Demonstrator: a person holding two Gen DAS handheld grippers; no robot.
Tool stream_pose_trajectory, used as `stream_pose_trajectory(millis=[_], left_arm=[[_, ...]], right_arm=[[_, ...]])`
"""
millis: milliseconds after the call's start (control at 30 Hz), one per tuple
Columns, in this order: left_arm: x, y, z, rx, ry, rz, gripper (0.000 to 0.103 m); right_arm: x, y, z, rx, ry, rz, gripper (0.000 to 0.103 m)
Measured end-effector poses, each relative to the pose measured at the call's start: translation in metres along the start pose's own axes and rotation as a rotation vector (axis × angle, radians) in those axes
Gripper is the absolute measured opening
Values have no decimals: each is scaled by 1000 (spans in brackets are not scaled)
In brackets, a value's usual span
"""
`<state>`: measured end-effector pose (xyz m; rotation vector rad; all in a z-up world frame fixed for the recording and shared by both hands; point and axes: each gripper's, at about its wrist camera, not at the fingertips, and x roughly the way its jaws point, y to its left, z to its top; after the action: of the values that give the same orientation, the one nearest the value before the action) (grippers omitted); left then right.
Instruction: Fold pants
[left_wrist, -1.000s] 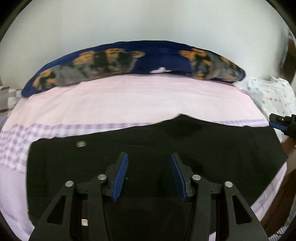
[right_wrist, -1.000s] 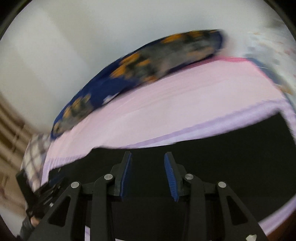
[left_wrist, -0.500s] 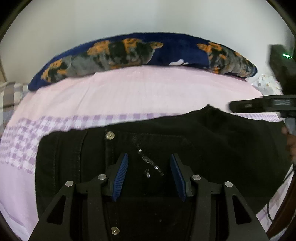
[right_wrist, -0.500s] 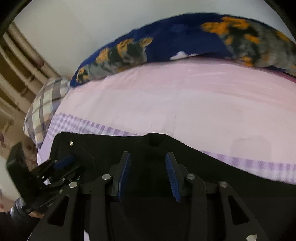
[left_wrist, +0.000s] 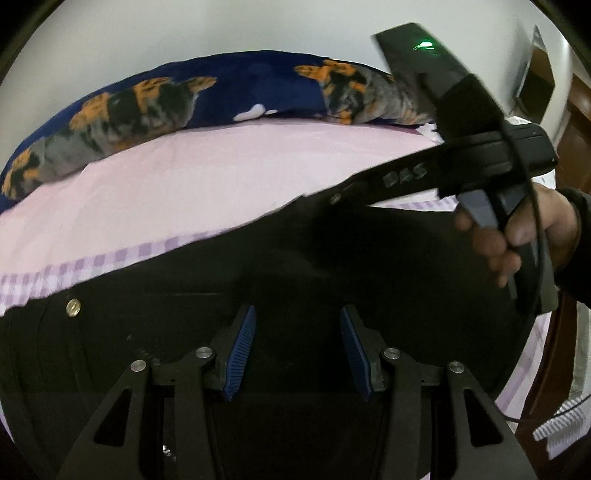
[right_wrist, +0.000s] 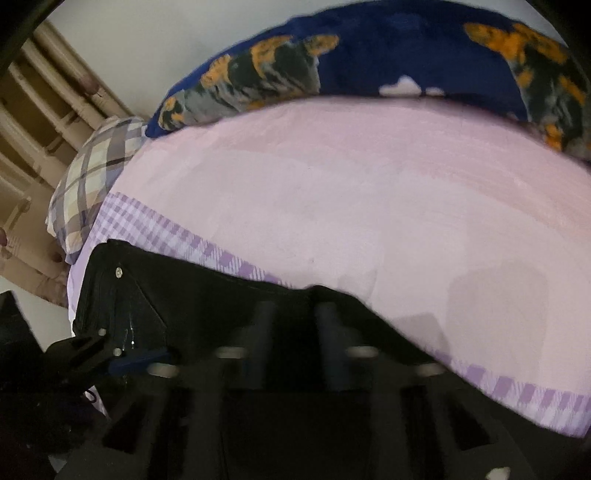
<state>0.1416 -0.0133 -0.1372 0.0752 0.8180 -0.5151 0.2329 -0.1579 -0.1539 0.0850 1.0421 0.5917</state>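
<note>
Across near half of pink bedsheet (left_wrist: 207, 177) lie black pants (left_wrist: 295, 280), flat, metal button (left_wrist: 74, 307) at left end. Blue-and-orange blanket (left_wrist: 155, 99) rolled along far edge by wall. Left view: right gripper (left_wrist: 332, 199) reaches in from right, held by hand (left_wrist: 524, 229), tip touching far edge of pants, hiding part of blanket. Only right view shows plaid pillow (right_wrist: 92, 173) at left. Left gripper (left_wrist: 297, 354) spread wide over pants, holding nothing. Right gripper (right_wrist: 291, 343) blurred, fingers apart, nothing between.
</note>
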Motion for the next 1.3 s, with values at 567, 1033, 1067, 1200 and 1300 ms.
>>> stream_pose_trajectory(millis=[567, 1033, 1067, 1200, 1300], left_arm=[[-7, 14, 4, -21, -16, 62, 46], [42, -24, 41, 64, 76, -131, 46], [46, -22, 45, 65, 75, -116, 46], [61, -12, 58, 34, 81, -74, 46], [62, -12, 58, 39, 76, -60, 46]], right_arm=[[-22, -7, 2, 67, -141, -63, 26], [-90, -74, -106, 306, -147, -196, 26], [-92, -79, -110, 319, -153, -204, 26], [-94, -99, -116, 348, -180, -245, 22], [-98, -107, -115, 355, -212, -259, 20]])
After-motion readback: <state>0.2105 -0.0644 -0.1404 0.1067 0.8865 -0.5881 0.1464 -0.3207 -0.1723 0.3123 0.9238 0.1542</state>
